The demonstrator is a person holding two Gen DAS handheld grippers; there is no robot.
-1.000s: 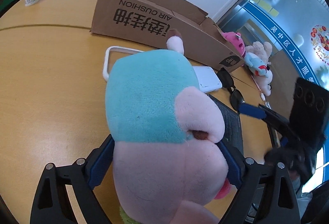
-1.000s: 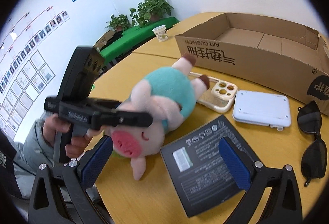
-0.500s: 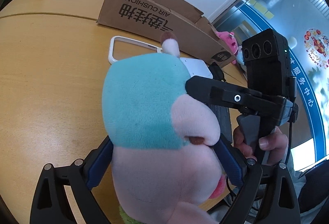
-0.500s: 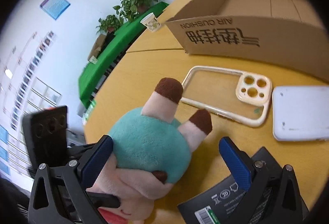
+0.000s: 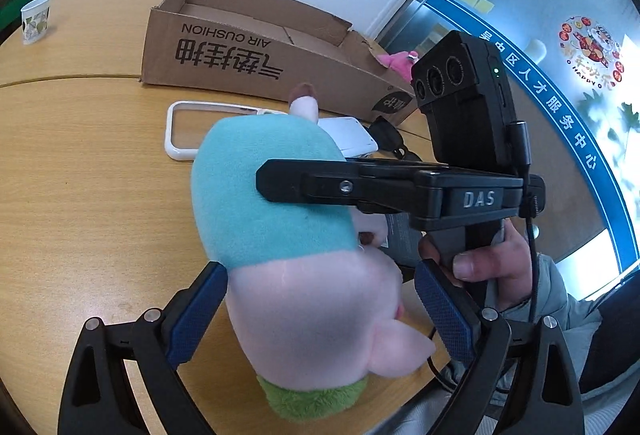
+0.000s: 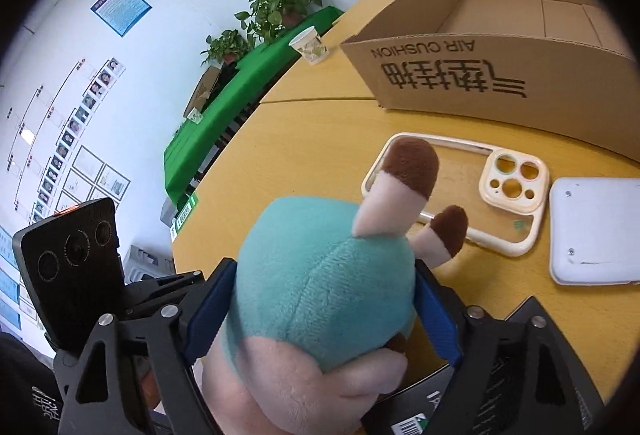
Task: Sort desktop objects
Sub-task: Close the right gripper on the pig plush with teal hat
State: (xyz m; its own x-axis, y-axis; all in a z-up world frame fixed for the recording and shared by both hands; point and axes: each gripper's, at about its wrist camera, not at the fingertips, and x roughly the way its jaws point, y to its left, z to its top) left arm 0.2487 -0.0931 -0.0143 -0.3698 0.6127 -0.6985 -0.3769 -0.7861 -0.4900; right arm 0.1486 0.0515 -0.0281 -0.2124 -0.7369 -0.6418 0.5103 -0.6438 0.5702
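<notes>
A plush pig [image 5: 292, 255] with a teal body and pink head sits between the blue pads of my left gripper [image 5: 320, 299], which is shut on its pink head. My right gripper [image 6: 320, 315] is shut on the pig's teal body [image 6: 320, 291], its feet pointing toward the open cardboard box [image 6: 500, 47]. In the left wrist view the right gripper's black finger [image 5: 360, 187] lies across the teal body. The box [image 5: 248, 51] stands beyond on the wooden table [image 5: 80, 195].
A clear phone case [image 6: 460, 191], a white flat device [image 6: 596, 231] and a black box [image 6: 500, 387] lie on the table near the pig. A paper cup [image 5: 36, 19] stands far left. Sunglasses [image 5: 392, 143] and a pink toy [image 5: 400, 61] are by the box's right end.
The right gripper has moved in from the side and closed on the pig's teal body. The left gripper kept hold of the pig's head, which has turned a little.
</notes>
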